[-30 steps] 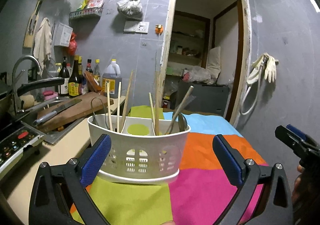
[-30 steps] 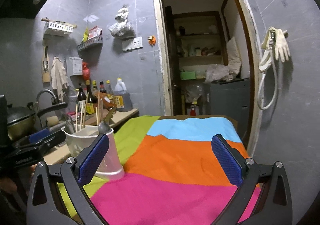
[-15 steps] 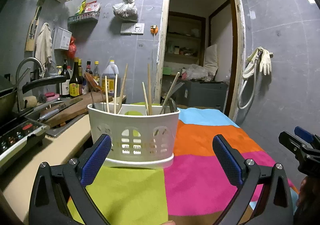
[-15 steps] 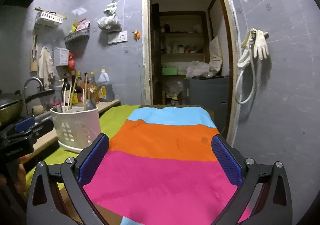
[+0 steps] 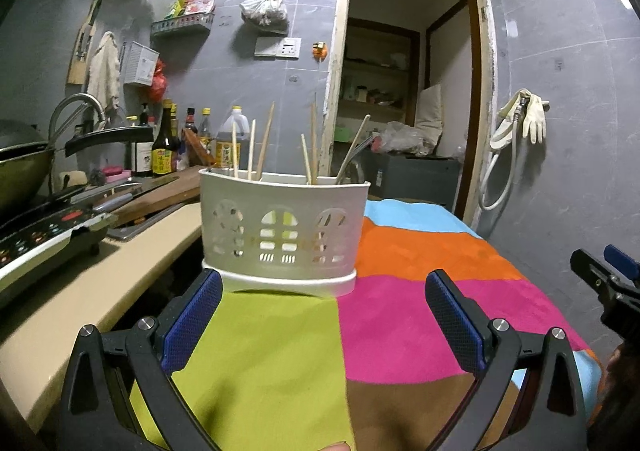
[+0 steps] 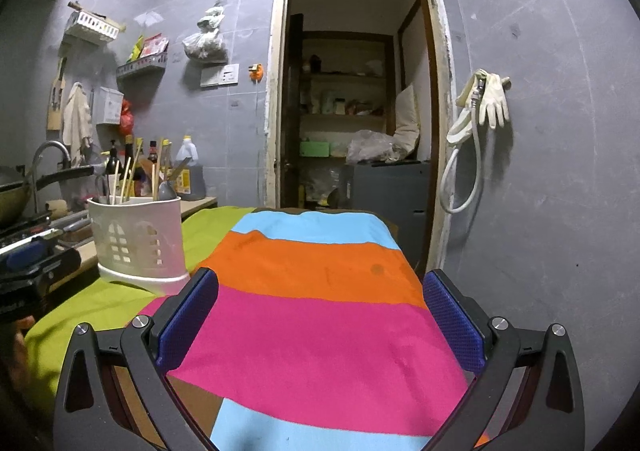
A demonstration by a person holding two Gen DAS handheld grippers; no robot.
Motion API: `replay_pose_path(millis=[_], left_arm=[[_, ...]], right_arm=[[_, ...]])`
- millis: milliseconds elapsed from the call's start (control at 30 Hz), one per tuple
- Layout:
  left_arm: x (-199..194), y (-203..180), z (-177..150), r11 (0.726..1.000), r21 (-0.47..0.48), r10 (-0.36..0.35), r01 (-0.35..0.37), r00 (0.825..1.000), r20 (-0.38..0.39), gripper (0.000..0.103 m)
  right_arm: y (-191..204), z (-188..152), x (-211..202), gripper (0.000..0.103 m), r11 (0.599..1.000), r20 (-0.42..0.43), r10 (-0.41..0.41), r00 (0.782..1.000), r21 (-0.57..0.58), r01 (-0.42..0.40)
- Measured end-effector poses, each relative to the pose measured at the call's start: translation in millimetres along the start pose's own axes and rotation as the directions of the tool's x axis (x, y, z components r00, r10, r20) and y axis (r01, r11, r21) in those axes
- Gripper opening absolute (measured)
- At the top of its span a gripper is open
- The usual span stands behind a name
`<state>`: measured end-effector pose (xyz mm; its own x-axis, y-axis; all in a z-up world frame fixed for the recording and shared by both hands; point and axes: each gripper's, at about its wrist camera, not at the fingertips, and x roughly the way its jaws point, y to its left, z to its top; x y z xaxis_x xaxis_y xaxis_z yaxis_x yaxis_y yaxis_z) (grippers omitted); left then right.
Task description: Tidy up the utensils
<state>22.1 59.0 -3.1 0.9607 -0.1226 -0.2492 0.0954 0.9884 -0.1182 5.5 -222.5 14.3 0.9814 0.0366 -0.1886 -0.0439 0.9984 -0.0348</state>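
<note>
A white slotted utensil holder (image 5: pixel 280 237) stands upright on the striped cloth (image 5: pixel 400 315), with several wooden chopsticks (image 5: pixel 264 145) and a metal spoon sticking out of it. My left gripper (image 5: pixel 322 315) is open just in front of the holder, with nothing between its blue pads. In the right wrist view the holder (image 6: pixel 138 241) sits far left on the green stripe. My right gripper (image 6: pixel 320 317) is open over the pink stripe, empty, well to the right of the holder.
A beige counter (image 5: pixel 100 291) runs along the left with a cooktop (image 5: pixel 44 235), a wok, a cutting board with a knife (image 5: pixel 132 197), and bottles (image 5: pixel 164 151). An open doorway (image 6: pixel 352 111) is straight ahead. A hose and gloves (image 6: pixel 484 107) hang on the right wall.
Both grippers have pulled back and lowered. The holder now stands farther from my left gripper, and more of the cloth's near end shows in both views.
</note>
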Motion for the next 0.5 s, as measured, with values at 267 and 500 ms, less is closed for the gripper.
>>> replay_pose_path(millis=[267,500], left_arm=[[-8.5,2.6,-7.8,1.0,-0.005,0.012,-0.012,1.0,0.002,0.1],[-9.0,3.0,-7.2,1.0,-0.001,0.018,-0.018,1.0,0.005,0.1]], right_arm=[[4.1,-8.8,-3.5,0.103,1.0,-0.005,0.005,1.0,-0.008,-0.006],[6.6,-8.4,-4.6,0.103,1.0,-0.004,0.014,1.0,-0.009,-0.014]])
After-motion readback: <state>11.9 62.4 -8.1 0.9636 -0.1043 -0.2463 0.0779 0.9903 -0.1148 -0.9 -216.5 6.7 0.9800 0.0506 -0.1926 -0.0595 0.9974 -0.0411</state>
